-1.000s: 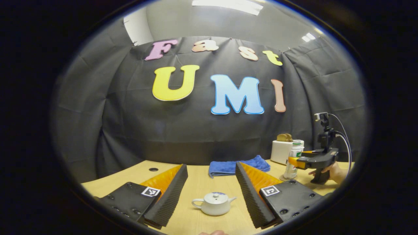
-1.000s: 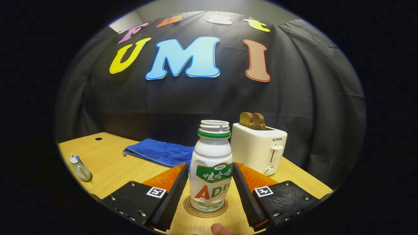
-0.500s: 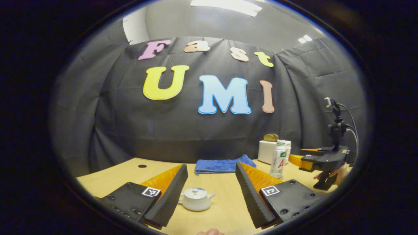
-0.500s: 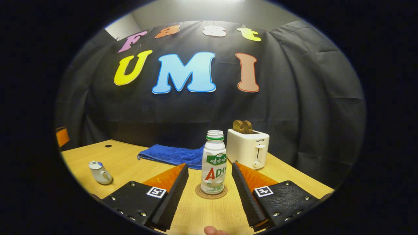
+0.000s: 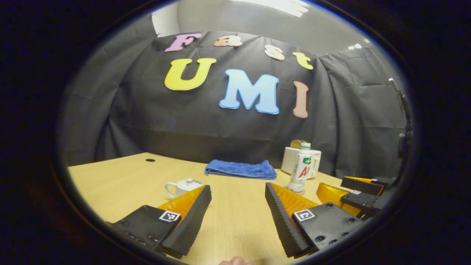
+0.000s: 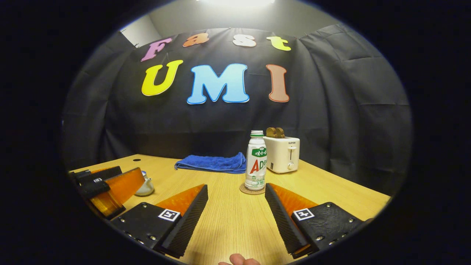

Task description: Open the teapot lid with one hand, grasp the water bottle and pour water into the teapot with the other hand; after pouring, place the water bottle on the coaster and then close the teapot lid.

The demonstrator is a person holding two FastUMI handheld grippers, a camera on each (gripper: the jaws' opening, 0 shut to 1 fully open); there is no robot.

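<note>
The white teapot (image 5: 180,187) stands on the wooden table (image 5: 121,180) with its lid on, just past my left finger and partly hidden by it. My left gripper (image 5: 238,186) is open, with bare table between its fingers. The water bottle (image 6: 256,161), uncapped, with a green neck ring, stands upright on the round coaster (image 6: 246,190). My right gripper (image 6: 236,186) is open, a short way back from the bottle. In the right gripper view the left gripper (image 6: 131,173) covers part of the teapot (image 6: 146,187). The left gripper view has the bottle (image 5: 300,168) and the right gripper (image 5: 331,183) at the right.
A folded blue towel (image 6: 211,163) lies at the back of the table. A white toaster (image 6: 282,154) holding toast stands right behind the bottle. There is a small round hole (image 5: 150,160) in the tabletop at the far left. A fingertip (image 6: 239,260) shows at the bottom edge.
Both grippers drew back toward the near edge. The right gripper pulled away from the bottle, which stays on the coaster. The teapot slid out from between the left fingers to the left.
</note>
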